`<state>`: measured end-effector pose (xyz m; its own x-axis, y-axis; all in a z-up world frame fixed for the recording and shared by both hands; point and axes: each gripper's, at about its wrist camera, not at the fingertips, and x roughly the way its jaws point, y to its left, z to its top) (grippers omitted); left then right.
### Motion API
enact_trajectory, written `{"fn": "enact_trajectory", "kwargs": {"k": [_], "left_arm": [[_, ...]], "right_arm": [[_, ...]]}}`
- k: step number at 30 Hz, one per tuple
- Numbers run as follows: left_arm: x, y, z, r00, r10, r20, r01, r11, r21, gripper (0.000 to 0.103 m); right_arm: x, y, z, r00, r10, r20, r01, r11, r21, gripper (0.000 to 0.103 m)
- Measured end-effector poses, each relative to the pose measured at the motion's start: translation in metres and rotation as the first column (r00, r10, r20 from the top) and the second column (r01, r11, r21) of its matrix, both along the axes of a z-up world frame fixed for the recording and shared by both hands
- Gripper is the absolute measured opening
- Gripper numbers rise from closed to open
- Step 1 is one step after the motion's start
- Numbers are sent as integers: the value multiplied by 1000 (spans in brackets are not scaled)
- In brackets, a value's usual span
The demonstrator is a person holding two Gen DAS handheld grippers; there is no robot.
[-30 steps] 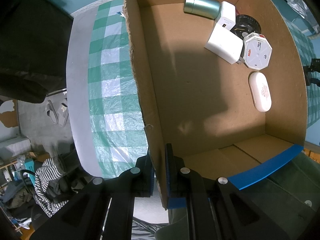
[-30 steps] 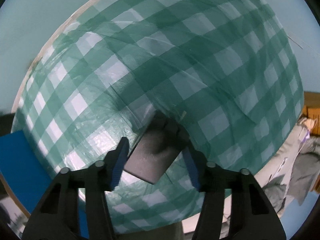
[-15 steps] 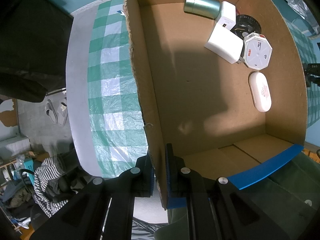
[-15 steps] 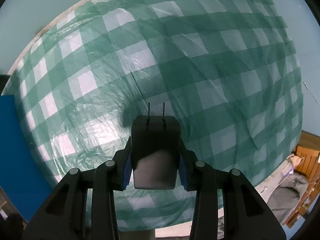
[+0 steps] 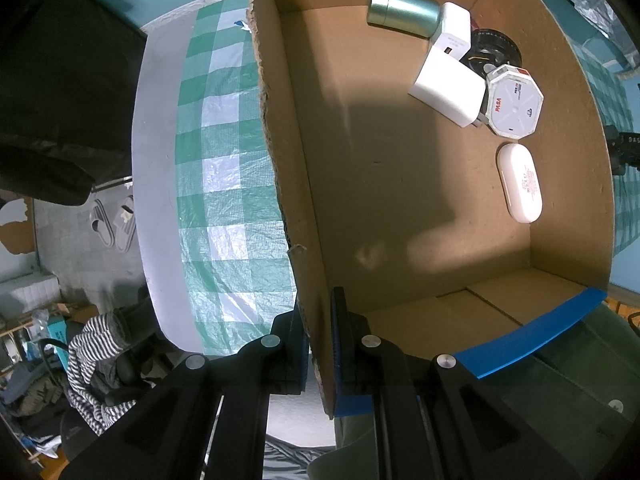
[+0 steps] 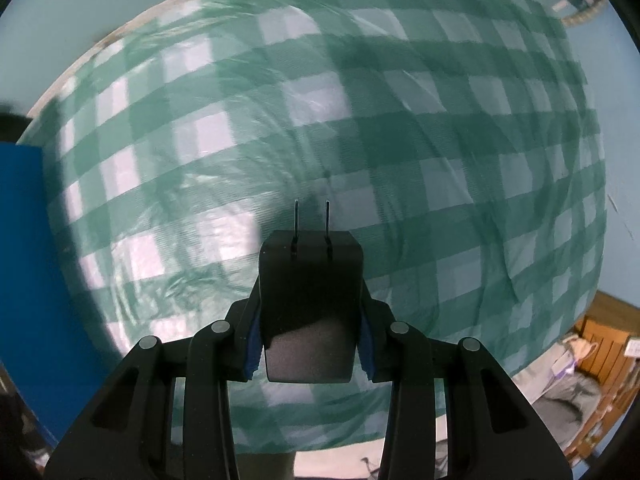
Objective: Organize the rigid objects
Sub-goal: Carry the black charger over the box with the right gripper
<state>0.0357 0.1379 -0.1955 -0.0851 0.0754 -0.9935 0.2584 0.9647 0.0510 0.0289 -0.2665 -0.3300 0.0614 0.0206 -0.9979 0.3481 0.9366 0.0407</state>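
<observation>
My left gripper (image 5: pixel 320 336) is shut on the near left wall of an open cardboard box (image 5: pixel 296 184). Inside the box lie a green metal cylinder (image 5: pixel 402 10), a white charger block (image 5: pixel 446 86), a white octagonal box (image 5: pixel 514 106), a white oval case (image 5: pixel 520 182) and a black round object (image 5: pixel 494 46). My right gripper (image 6: pixel 310 320) is shut on a black power adapter (image 6: pixel 310 304) with its two prongs pointing forward, held above the green checked tablecloth (image 6: pixel 400 140).
The box stands on the checked cloth (image 5: pixel 224 168) near the table's left edge. A blue box edge (image 6: pixel 36 280) shows at the left of the right wrist view. Slippers (image 5: pixel 114 220) and clothes (image 5: pixel 92 360) lie on the floor below.
My right gripper closed on the black adapter and lifted it off the cloth; the view has swung. The left gripper and the box have not moved.
</observation>
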Motion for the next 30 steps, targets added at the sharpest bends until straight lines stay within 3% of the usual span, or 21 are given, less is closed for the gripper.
{"fn": "enact_trajectory", "kwargs": {"k": [17, 26, 30], "left_arm": [[-2, 0, 0, 1000, 1, 3, -1, 1000, -4, 9], [-1, 0, 1, 1000, 2, 8, -2, 1000, -7, 9], [-1, 1, 1, 1000, 1, 8, -1, 1000, -6, 9]], "right_arm": [[17, 64, 72, 973, 207, 100, -211, 977, 31, 37], [26, 108, 106, 924, 346, 161, -358, 932, 50, 37], [29, 137, 121, 887, 425, 182, -439, 897, 43, 37]]}}
